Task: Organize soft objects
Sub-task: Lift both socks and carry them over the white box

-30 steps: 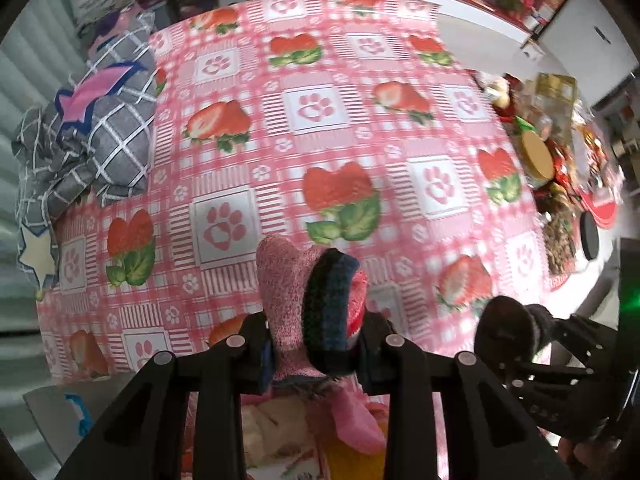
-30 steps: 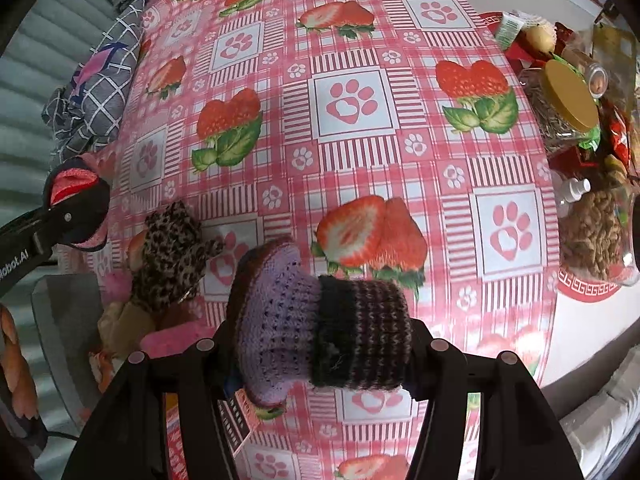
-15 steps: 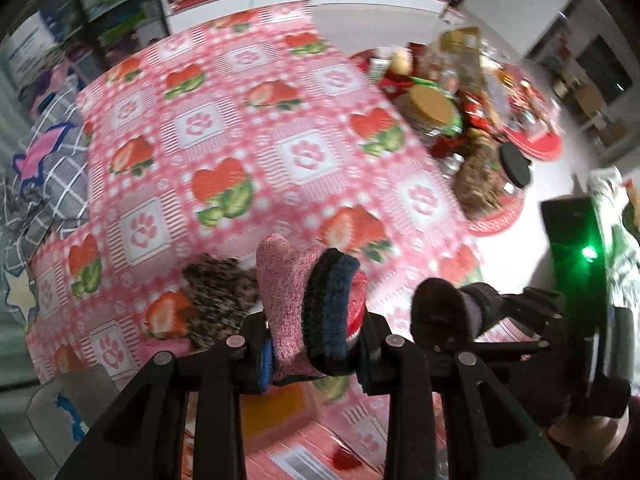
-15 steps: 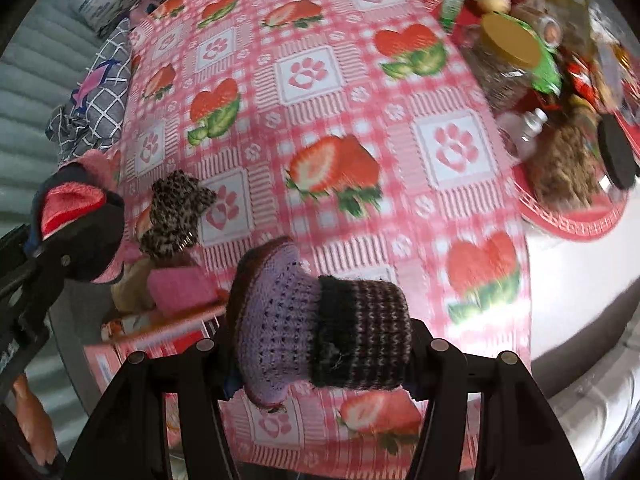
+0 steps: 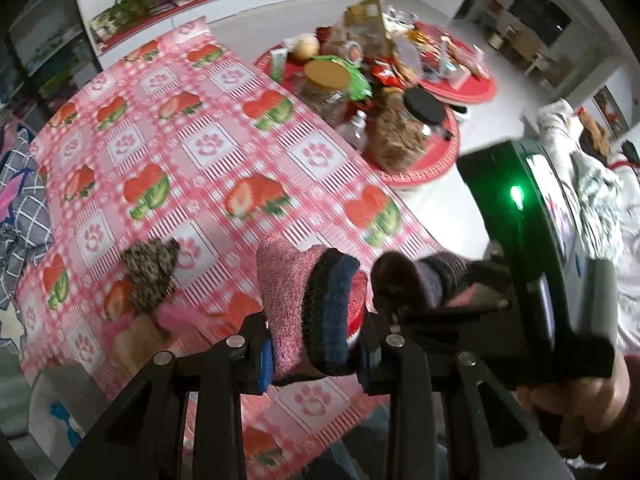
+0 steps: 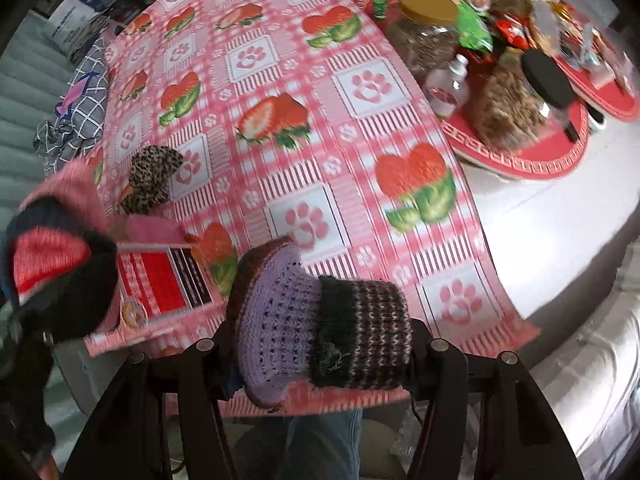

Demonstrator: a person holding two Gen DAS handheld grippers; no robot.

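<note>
My left gripper point(image 5: 314, 354) is shut on a pink knitted sock with a dark blue band point(image 5: 308, 308), held above the front edge of the strawberry tablecloth point(image 5: 208, 148). My right gripper point(image 6: 322, 356) is shut on a purple knitted sock with a dark striped cuff point(image 6: 320, 320). The right gripper and purple sock point(image 5: 420, 280) show just right of the pink sock in the left wrist view. The left gripper with its pink sock point(image 6: 52, 256) appears at the left of the right wrist view. A leopard-print soft item point(image 6: 152, 178) lies on the cloth.
A red box with pink and tan soft things point(image 6: 160, 280) sits at the table's front left. Jars and snacks crowd red trays point(image 6: 520, 152) at the right. A grey checked cloth point(image 5: 24, 208) lies at the far left. A knee in jeans point(image 6: 320, 440) is below.
Both grippers have lifted and swung towards the table's front right edge, still holding their socks. The wrists have rolled, so the table looks turned and farther off.
</note>
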